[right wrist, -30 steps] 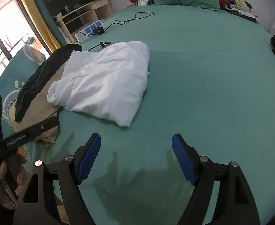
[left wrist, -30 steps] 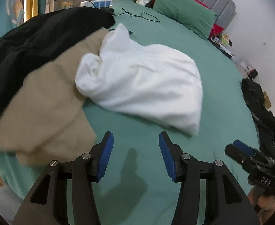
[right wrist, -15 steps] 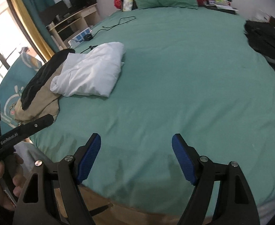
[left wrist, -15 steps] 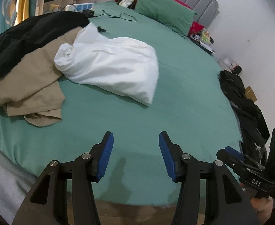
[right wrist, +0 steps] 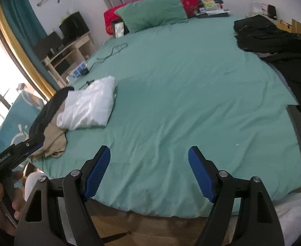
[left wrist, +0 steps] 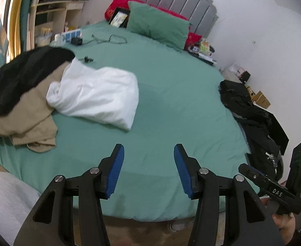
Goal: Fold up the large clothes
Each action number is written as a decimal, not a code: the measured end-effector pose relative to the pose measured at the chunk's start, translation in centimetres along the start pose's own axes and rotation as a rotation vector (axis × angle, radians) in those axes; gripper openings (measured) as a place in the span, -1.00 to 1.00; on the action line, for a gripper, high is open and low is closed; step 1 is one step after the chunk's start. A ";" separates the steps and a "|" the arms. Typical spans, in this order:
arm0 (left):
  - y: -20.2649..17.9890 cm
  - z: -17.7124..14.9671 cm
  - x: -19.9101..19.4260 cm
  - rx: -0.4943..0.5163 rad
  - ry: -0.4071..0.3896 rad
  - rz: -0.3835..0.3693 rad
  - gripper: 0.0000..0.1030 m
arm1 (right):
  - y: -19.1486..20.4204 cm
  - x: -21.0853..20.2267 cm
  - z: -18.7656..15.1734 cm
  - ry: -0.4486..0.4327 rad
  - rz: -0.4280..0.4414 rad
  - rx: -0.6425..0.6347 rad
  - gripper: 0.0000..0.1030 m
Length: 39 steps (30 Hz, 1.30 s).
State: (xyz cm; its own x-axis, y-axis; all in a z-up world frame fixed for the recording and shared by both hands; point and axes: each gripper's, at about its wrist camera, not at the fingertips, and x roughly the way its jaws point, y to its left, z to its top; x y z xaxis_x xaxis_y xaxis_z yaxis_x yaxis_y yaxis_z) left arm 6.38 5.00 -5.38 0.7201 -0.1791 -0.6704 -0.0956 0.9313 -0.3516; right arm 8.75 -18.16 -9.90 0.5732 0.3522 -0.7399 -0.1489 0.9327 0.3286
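A folded white garment (left wrist: 97, 94) (right wrist: 89, 106) lies on the left side of the green bed (left wrist: 171, 106) (right wrist: 181, 94). It rests partly on a tan garment (left wrist: 21, 121) (right wrist: 54, 141) and a black one (left wrist: 21, 75) (right wrist: 48, 110). More black clothes (left wrist: 253, 112) (right wrist: 279, 45) lie heaped at the bed's right edge. My left gripper (left wrist: 148, 153) hangs open over the near bed edge, nothing between its blue pads. My right gripper (right wrist: 149, 155) is open and empty too, well back from the white garment.
A green pillow (left wrist: 158, 28) and red cushions sit at the grey headboard. A black cable (left wrist: 109, 39) and a power strip lie on the far left of the bed. A dark flat device (right wrist: 300, 131) lies near the right edge. A wooden shelf stands at the left.
Both grippers have pulled back and risen from the white garment, so the whole bed and its near edge show. Both stay open and empty.
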 end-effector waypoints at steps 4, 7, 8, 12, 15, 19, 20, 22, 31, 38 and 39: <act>-1.3 0.7 -1.5 0.025 -0.042 0.002 0.04 | -0.4 -2.0 0.4 -0.036 -0.011 0.000 0.65; -2.6 1.2 -2.8 0.057 -0.082 -0.011 0.04 | -0.6 -3.6 1.2 -0.064 -0.039 -0.036 0.65; -3.1 1.4 -3.3 0.072 -0.089 -0.004 0.04 | -0.7 -4.1 1.4 -0.073 -0.047 -0.042 0.65; -4.8 2.2 -5.3 0.128 -0.139 0.045 0.04 | -0.9 -6.7 2.4 -0.136 -0.078 -0.050 0.67; -6.0 2.9 -7.0 0.162 -0.196 0.066 0.04 | -0.7 -9.0 3.1 -0.201 -0.105 -0.070 0.79; -7.2 3.8 -9.1 0.187 -0.261 0.075 0.25 | -0.2 -11.6 4.0 -0.267 -0.135 -0.098 0.83; -7.5 3.9 -9.5 0.193 -0.277 0.076 0.28 | -0.1 -12.1 4.2 -0.278 -0.140 -0.104 0.83; -7.9 4.2 -10.2 0.204 -0.298 0.071 0.29 | 0.3 -13.2 4.6 -0.304 -0.153 -0.122 0.84; -9.3 5.0 -14.2 0.243 -0.423 0.092 0.30 | 2.8 -17.2 5.6 -0.415 -0.183 -0.208 0.86; -9.5 5.5 -17.8 0.254 -0.532 0.104 0.30 | 5.4 -20.6 6.2 -0.527 -0.215 -0.248 0.87; -9.5 5.6 -18.4 0.257 -0.552 0.099 0.30 | 5.7 -21.1 6.3 -0.545 -0.213 -0.249 0.88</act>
State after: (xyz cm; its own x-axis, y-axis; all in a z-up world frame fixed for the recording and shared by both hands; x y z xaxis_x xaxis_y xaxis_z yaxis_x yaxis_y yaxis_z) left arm -2.17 1.20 13.97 0.9723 0.0388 -0.2305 -0.0610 0.9941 -0.0901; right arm 0.85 -20.74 11.32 0.9288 0.1281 -0.3478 -0.1321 0.9912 0.0125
